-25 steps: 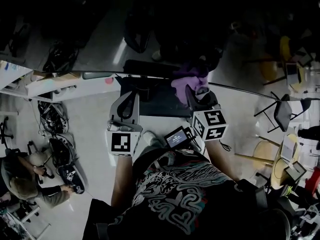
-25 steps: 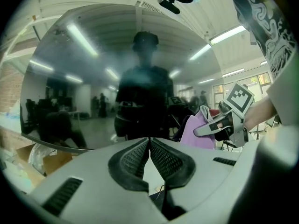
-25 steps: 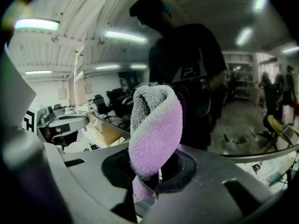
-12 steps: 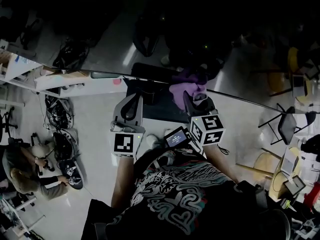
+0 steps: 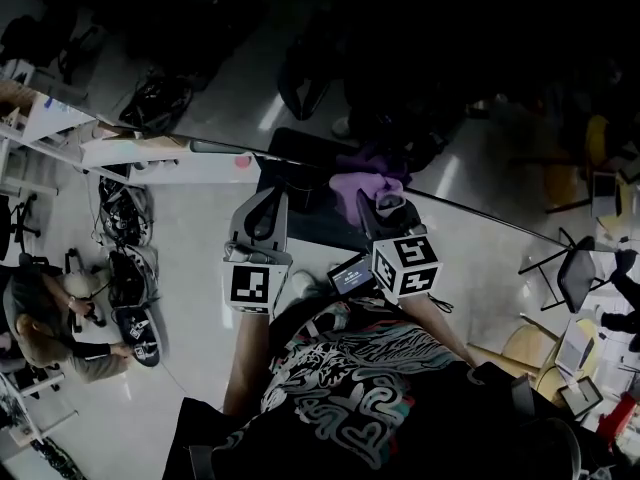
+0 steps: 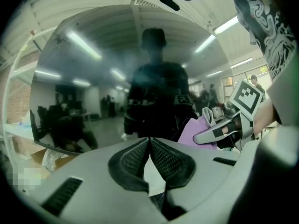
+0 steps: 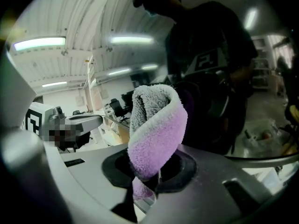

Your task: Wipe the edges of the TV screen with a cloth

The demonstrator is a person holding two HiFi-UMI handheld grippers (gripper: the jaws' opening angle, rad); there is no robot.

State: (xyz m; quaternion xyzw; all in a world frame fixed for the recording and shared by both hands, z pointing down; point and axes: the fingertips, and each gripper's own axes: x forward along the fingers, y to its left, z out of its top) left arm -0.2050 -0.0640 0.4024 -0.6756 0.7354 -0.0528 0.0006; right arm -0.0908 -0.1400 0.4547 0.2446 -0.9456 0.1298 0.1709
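**Pale floor, crowded toward its edges**

A glossy pale floor [image 5: 200, 248] carries everything here. Just beyond the left gripper [image 5: 262, 200] and the right gripper [image 5: 385, 208], a dark flat base [image 5: 300, 183] rests on it, and its near edge runs between the two. Left of the left gripper stands a long white shelf unit [image 5: 150, 160]. Below that lie two heaps of black cables and gear [image 5: 125, 213], and a person [image 5: 40, 328] crouches on the floor beside them. Well right of the right gripper stand a black chair [image 5: 575, 273] and a wooden stool [image 5: 520, 353].
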